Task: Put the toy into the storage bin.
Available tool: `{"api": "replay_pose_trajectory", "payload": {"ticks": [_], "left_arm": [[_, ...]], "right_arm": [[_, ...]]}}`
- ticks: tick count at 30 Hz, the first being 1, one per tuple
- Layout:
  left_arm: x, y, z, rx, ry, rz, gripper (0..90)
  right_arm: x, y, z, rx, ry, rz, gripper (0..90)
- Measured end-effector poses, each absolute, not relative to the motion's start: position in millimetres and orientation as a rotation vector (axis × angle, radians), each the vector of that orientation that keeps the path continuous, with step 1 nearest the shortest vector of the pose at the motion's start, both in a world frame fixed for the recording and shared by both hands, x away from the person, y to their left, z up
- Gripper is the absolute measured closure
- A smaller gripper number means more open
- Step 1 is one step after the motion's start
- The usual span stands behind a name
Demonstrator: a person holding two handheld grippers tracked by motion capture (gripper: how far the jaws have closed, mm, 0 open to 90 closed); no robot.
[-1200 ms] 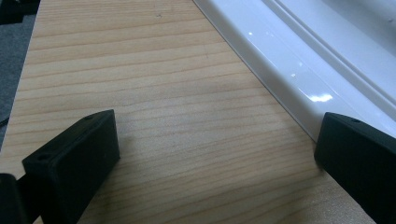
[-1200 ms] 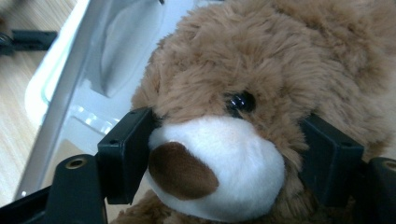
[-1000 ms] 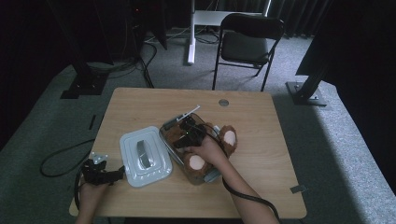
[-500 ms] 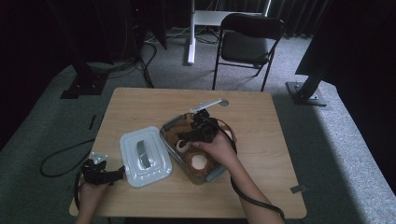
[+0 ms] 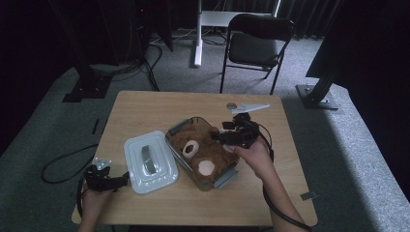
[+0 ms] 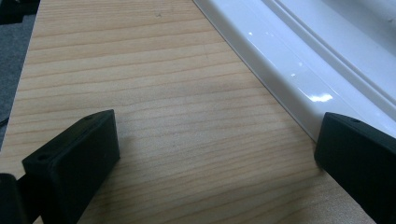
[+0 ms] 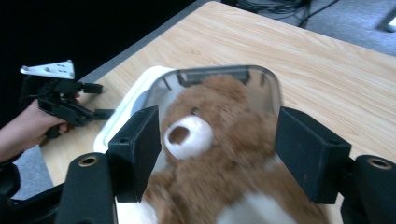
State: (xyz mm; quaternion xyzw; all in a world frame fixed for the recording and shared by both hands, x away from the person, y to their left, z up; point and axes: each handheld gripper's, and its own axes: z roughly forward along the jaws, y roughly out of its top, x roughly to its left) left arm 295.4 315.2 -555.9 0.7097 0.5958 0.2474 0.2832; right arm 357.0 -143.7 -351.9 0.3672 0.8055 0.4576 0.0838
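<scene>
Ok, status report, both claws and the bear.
Right claw open over bear, empty. Left claw open beside lid. Bear sits in box. Nothing in the way.

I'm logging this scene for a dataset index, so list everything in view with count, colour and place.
teddy bear: one, brown with pale muzzle and paw, lying in the container
container: one, clear with grey clips, middle of the table
lid: one, white with a grey handle, on the table left of the container
table: one, light wood, centre of the high view
folding chair: one, dark, on the carpet beyond the table
floor cable: one, black, on the grey carpet left of the table
left gripper: one, black, jaws open, at the lid's near-left edge
right gripper: one, black, jaws open, over the bear
</scene>
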Motion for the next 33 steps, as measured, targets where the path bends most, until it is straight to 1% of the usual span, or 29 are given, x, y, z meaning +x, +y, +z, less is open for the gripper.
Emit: {"api": "replay_pose_trajectory", "payload": {"ticks": [3, 7, 8, 9, 10, 11, 12, 13, 15, 16, 18, 19, 20, 21, 24, 28, 30, 33], "left_arm": [[295, 315, -556, 1.901, 1.594, 0.664, 0.6], [295, 315, -556, 1.898, 1.596, 0.662, 0.6], [295, 315, -556, 1.9, 1.595, 0.661, 0.6], [295, 315, -556, 1.9, 1.595, 0.661, 0.6], [295, 315, -556, 1.9, 1.595, 0.662, 0.6], [295, 315, -556, 1.9, 1.595, 0.662, 0.6], [295, 315, -556, 1.9, 1.595, 0.662, 0.6], [295, 315, -556, 1.9, 1.595, 0.662, 0.6], [295, 315, -556, 1.9, 1.596, 0.661, 0.6], [295, 315, -556, 1.9, 1.596, 0.661, 0.6], [295, 315, -556, 1.901, 1.595, 0.661, 0.6], [295, 315, -556, 1.9, 1.595, 0.662, 0.6], [295, 315, -556, 1.9, 1.595, 0.662, 0.6], [295, 315, -556, 1.9, 1.595, 0.662, 0.6], [295, 315, -556, 1.898, 1.595, 0.662, 0.6], [295, 315, -556, 1.898, 1.595, 0.661, 0.6], [295, 315, -556, 1.9, 1.595, 0.662, 0.6], [295, 315, -556, 1.899, 1.595, 0.662, 0.6]], "right_arm": [[350, -158, -355, 1.11, 2.387, 1.362, 32.2], [338, -177, -359, 1.132, 2.365, 1.378, 38.6], [335, -181, -361, 1.132, 2.361, 1.374, 41.8], [335, -181, -361, 1.132, 2.361, 1.374, 41.8], [332, -184, -362, 1.135, 2.36, 1.371, 43.6], [326, -189, -365, 1.13, 2.367, 1.359, 46.4], [323, -192, -367, 1.123, 2.364, 1.353, 50.9], [320, -195, -368, 1.131, 2.358, 1.352, 51.1], [316, -200, -372, 1.135, 2.359, 1.345, 58.0], [315, -202, -374, 1.139, 2.361, 1.338, 58.6], [314, -203, -378, 1.145, 2.352, 1.335, 67.5], [314, -204, -379, 1.143, 2.351, 1.34, 67.7], [315, -204, -380, 1.148, 2.342, 1.342, 72.0], [315, -204, -380, 1.148, 2.342, 1.342, 72.0], [323, -198, -383, 1.139, 2.359, 1.316, 78.7], [335, -187, -393, 1.141, 2.4, 1.267, 82.8], [341, -183, -398, 1.148, 2.42, 1.249, 87.4], [350, -176, -405, 1.157, 2.449, 1.237, 89.6]]}}
